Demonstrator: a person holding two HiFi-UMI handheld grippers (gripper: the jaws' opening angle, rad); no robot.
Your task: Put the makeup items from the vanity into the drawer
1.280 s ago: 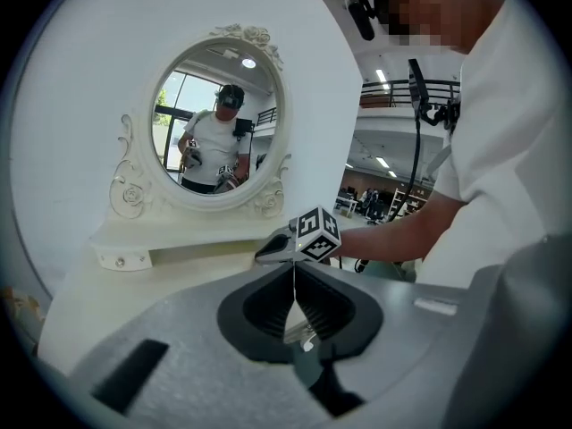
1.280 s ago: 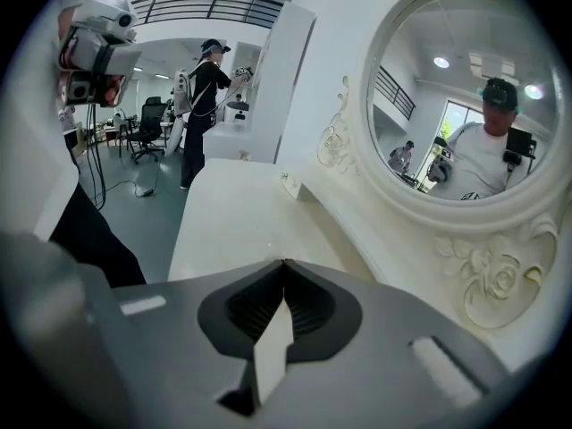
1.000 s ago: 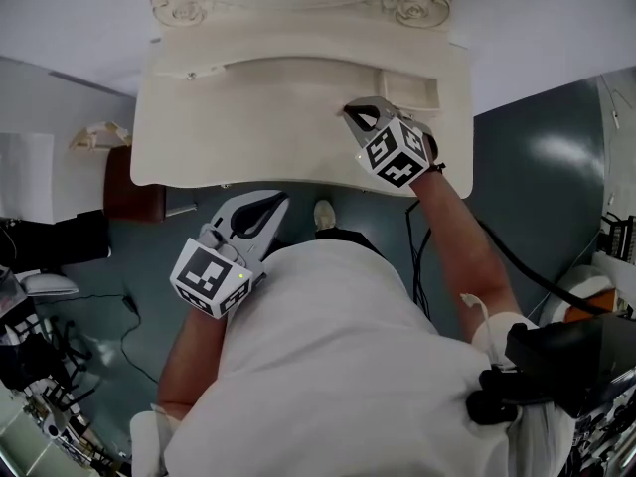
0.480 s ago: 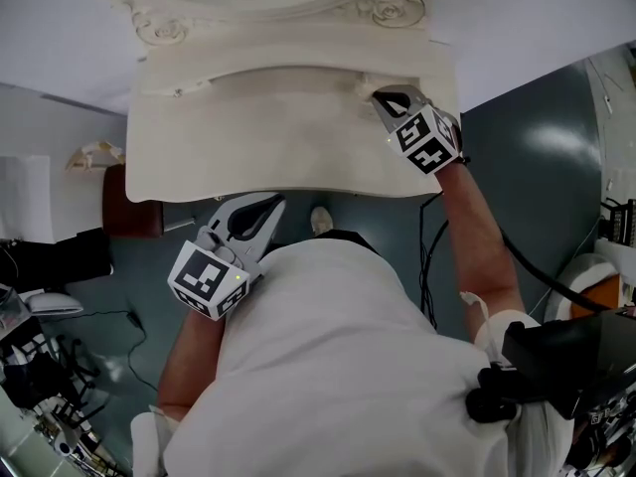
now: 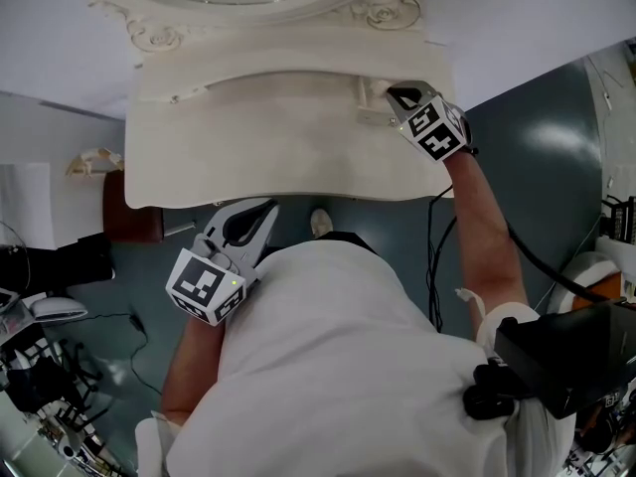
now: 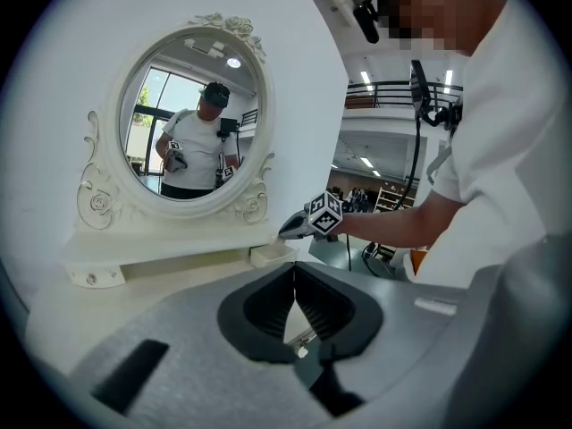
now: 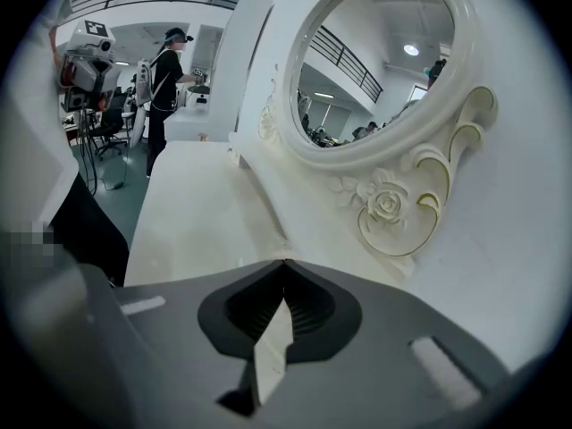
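Note:
The white vanity (image 5: 268, 137) has an oval mirror (image 6: 192, 114) at its back. A small drawer (image 5: 374, 109) at the back right stands a little open; it also shows as a shallow white box (image 6: 271, 256) in the left gripper view. My right gripper (image 5: 395, 93) is at that drawer, its jaws shut, and I see nothing between them (image 7: 284, 263). My left gripper (image 5: 270, 207) hangs below the vanity's front edge, shut and empty (image 6: 294, 268). No loose makeup item shows on the vanity top in any view.
A dark brown piece of furniture (image 5: 129, 195) stands left of the vanity. A black cable (image 5: 433, 251) runs over the grey floor under my right arm. A wall is behind the mirror. Another person (image 7: 166, 88) stands far off in the room.
My right gripper has moved right and toward the back of the vanity top, ending at the small drawer. The left gripper has stayed where it was.

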